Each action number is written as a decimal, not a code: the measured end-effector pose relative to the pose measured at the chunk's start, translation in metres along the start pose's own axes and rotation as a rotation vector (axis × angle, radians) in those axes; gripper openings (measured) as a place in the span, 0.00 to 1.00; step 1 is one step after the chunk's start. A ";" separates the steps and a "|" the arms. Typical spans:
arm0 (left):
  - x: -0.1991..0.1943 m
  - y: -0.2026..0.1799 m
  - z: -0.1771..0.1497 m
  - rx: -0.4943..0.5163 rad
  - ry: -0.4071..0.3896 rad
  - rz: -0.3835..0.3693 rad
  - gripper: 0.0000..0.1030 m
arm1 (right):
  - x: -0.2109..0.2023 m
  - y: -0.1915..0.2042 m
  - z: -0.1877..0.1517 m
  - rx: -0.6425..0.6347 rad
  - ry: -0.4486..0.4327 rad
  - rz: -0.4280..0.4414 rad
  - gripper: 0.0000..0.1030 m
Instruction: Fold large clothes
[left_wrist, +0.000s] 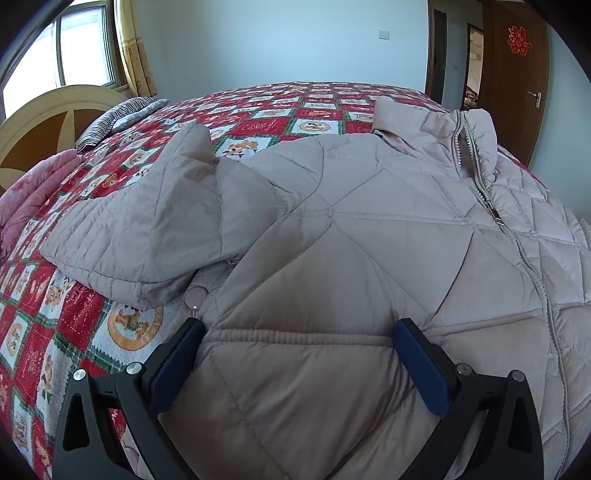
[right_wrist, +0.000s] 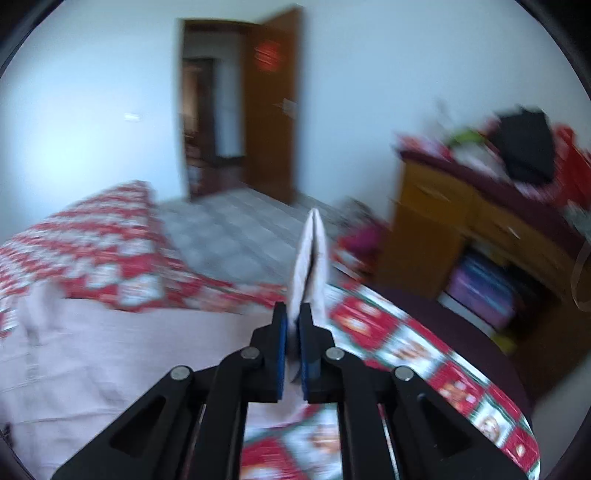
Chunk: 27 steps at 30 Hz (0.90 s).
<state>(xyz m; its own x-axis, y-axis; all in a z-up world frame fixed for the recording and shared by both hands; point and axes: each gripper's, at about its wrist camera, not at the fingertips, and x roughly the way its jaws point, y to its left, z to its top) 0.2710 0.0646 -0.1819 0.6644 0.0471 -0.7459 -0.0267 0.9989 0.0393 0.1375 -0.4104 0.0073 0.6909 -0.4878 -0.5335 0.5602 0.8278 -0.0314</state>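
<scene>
A pale pink quilted jacket (left_wrist: 351, 236) lies spread on the bed, zipper (left_wrist: 517, 236) to the right and one sleeve (left_wrist: 147, 229) folded out to the left. My left gripper (left_wrist: 295, 328) is open, its blue-padded fingers (left_wrist: 177, 365) resting on either side of the jacket's lower part. My right gripper (right_wrist: 293, 314) is shut on a thin fold of the jacket (right_wrist: 312, 254), which sticks up between the pads. The jacket body (right_wrist: 110, 350) lies to its left. The right wrist view is blurred.
The bed has a red patterned quilt (left_wrist: 288, 110). A striped pillow (left_wrist: 114, 118), a pink blanket (left_wrist: 29, 195) and the headboard (left_wrist: 48, 118) are at the left. An open brown door (right_wrist: 273, 107) and a cluttered wooden dresser (right_wrist: 480, 221) stand beyond the bed.
</scene>
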 end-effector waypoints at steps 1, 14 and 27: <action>0.000 0.001 0.000 -0.003 -0.001 -0.005 0.99 | -0.012 0.029 0.004 -0.043 -0.015 0.060 0.07; -0.001 0.011 -0.002 -0.049 -0.017 -0.082 0.99 | -0.021 0.270 -0.075 -0.263 0.153 0.603 0.07; 0.000 0.013 -0.001 -0.058 -0.020 -0.101 0.99 | 0.092 0.132 -0.065 -0.254 0.109 -0.007 1.00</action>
<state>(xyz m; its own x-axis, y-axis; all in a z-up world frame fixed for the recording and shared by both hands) 0.2700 0.0772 -0.1822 0.6805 -0.0535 -0.7308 -0.0019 0.9972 -0.0748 0.2455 -0.3278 -0.1011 0.6262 -0.4725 -0.6201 0.4229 0.8741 -0.2390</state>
